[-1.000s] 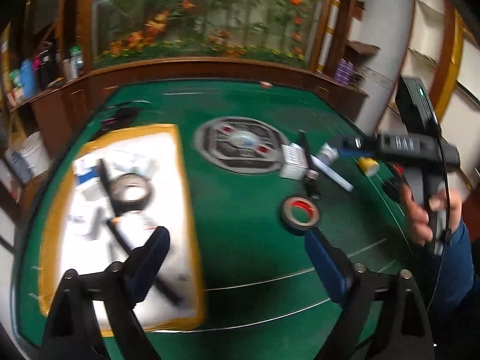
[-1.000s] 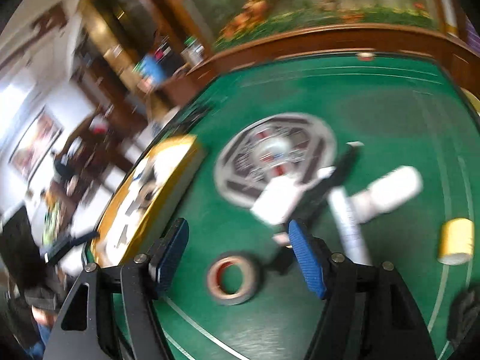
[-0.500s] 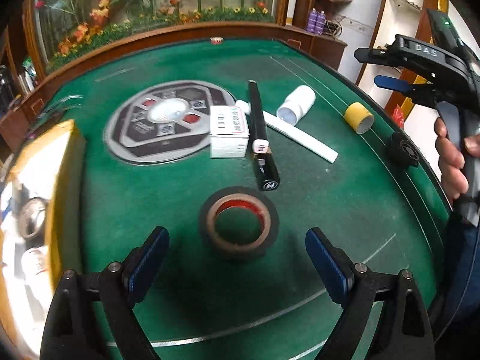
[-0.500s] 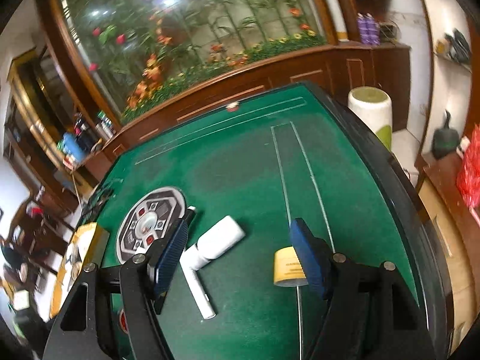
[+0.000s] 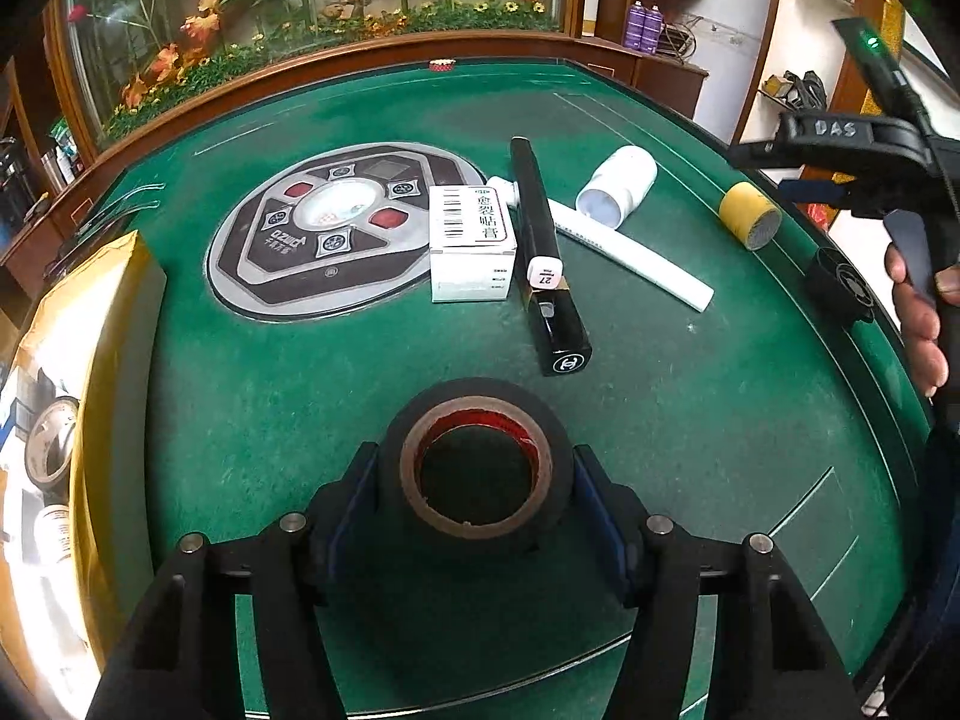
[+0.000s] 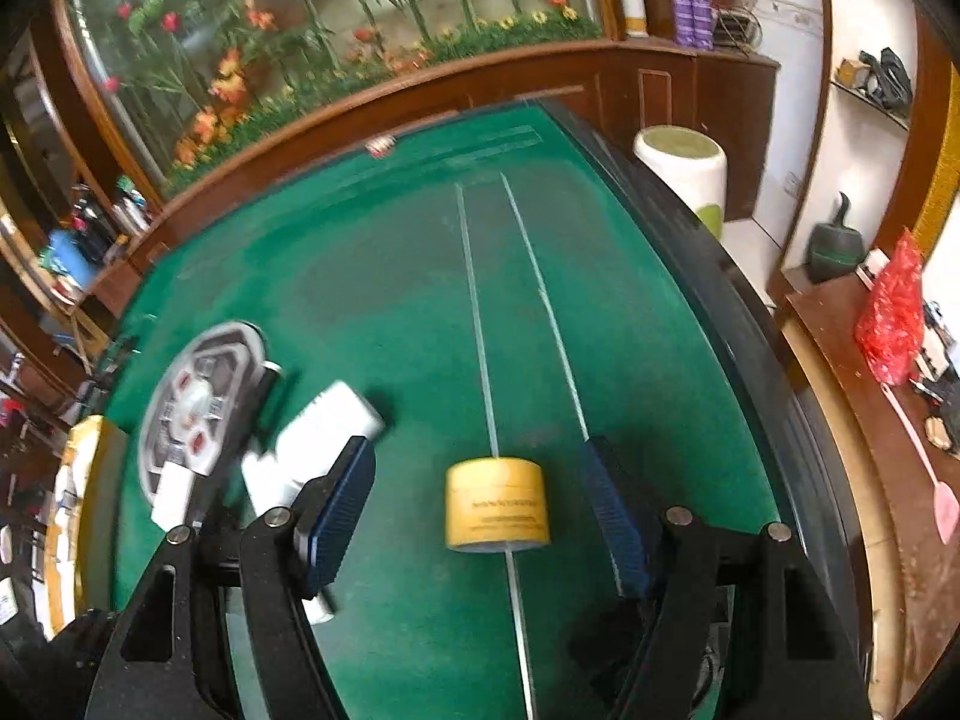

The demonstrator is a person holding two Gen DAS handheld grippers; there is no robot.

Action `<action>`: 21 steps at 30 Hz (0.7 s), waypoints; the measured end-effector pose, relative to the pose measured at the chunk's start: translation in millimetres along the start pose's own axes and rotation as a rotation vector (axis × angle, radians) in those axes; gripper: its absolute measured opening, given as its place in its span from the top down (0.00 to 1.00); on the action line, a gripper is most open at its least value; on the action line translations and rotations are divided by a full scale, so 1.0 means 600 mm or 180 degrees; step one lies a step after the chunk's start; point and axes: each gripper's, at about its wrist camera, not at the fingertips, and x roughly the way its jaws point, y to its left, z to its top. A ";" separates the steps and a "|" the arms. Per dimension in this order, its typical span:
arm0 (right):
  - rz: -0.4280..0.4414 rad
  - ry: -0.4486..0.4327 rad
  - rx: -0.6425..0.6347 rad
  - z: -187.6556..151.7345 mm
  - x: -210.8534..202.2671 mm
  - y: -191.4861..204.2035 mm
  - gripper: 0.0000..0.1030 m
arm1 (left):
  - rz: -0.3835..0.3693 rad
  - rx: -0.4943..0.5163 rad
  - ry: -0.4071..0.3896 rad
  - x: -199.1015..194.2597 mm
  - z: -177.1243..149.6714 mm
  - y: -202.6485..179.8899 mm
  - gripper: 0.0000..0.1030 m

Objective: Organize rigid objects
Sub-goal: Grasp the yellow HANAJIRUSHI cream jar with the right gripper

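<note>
the green felt table (image 5: 690, 420) fills most of both views, its dark rim curving down the right of the frame and a wooden rail across the top. at the left edge of the left wrist view sits a yellow-sided box (image 5: 114, 360), with open felt between it and the round grey control panel (image 5: 336, 222) at upper centre. just right of the panel lie a white carton (image 5: 474, 240), a black marker (image 5: 543, 246) touching it, a long white tube (image 5: 636, 252) and a white bottle (image 5: 618, 186) on its side. bare felt spreads lower right.

the left gripper (image 5: 480, 492) sits at lower centre, its blue pads touching both sides of the black tape roll (image 5: 480, 468), closed on it.

in the right wrist view the right gripper (image 6: 480, 504) is spread wide around the small yellow tape roll (image 6: 497, 504), with clear gaps on both sides, near the table's right rim.
</note>
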 end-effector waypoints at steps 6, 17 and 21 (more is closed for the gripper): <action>-0.0013 0.0326 -0.0005 -0.013 0.042 -0.004 0.62 | 0.0008 0.0013 -0.0020 0.002 0.001 0.000 0.36; 0.0631 0.0095 -0.0134 -0.020 0.014 0.034 0.63 | -0.0072 -0.0105 -0.0060 -0.012 -0.002 0.006 0.36; 0.0775 -0.0011 -0.0389 -0.032 -0.004 0.074 0.63 | -0.0047 -0.0099 -0.0092 -0.020 -0.003 0.004 0.36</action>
